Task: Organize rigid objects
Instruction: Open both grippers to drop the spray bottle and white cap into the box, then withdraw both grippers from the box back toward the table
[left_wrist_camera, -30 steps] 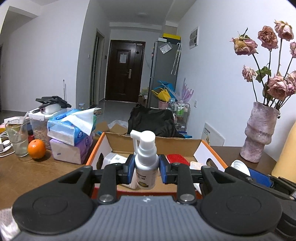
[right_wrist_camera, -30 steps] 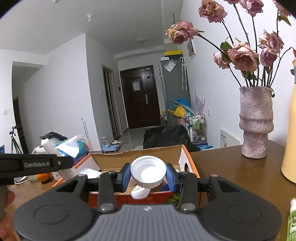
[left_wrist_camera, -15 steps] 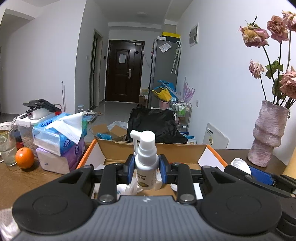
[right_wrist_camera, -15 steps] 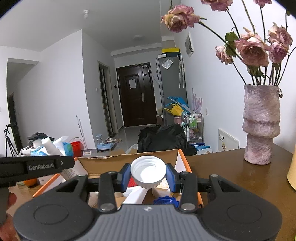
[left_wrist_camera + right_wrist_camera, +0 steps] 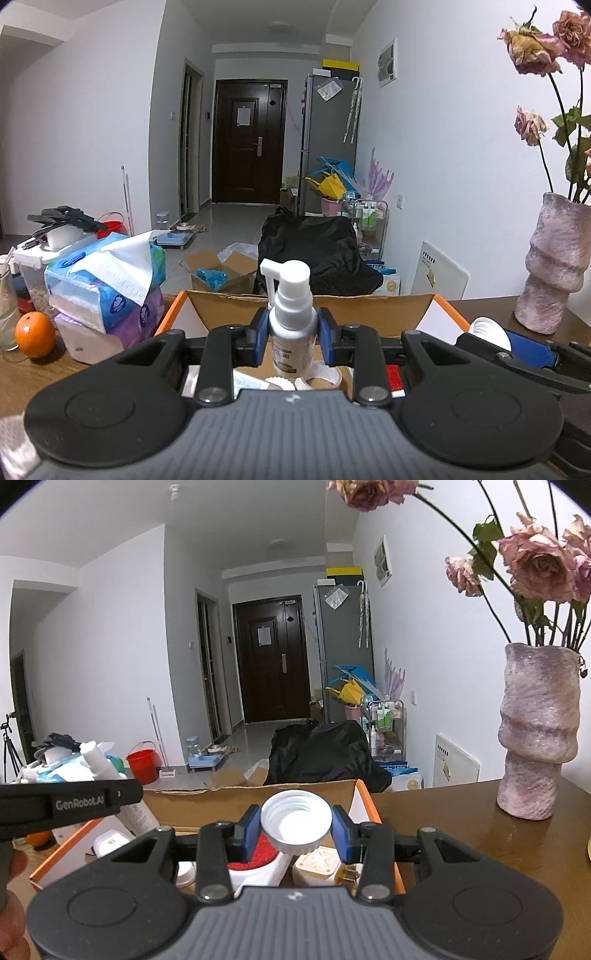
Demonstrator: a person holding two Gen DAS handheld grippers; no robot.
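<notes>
Both hand-held grippers are drawing closer over the open cardboard box with orange-edged flaps point(image 5: 384, 314), whose far wall is now sitting nearer in each view than a second ago. The left gripper point(image 5: 291, 332) is clamping its blue pads on the body of a small white plastic spray bottle point(image 5: 291, 325), holding it upright above the box, over a roll of tape point(image 5: 321, 378) lying inside. The right gripper point(image 5: 295, 827) is gripping a white ribbed screw cap point(image 5: 295, 821) by its sides, open face tilted toward the camera, above a red-and-white brush point(image 5: 258, 860) and a cream wall plug point(image 5: 321, 866) lying inside the box. A mottled pink ceramic vase point(image 5: 535, 734) of dried roses is standing on the brown wooden table point(image 5: 443, 812) to the right, apart from the box.
</notes>
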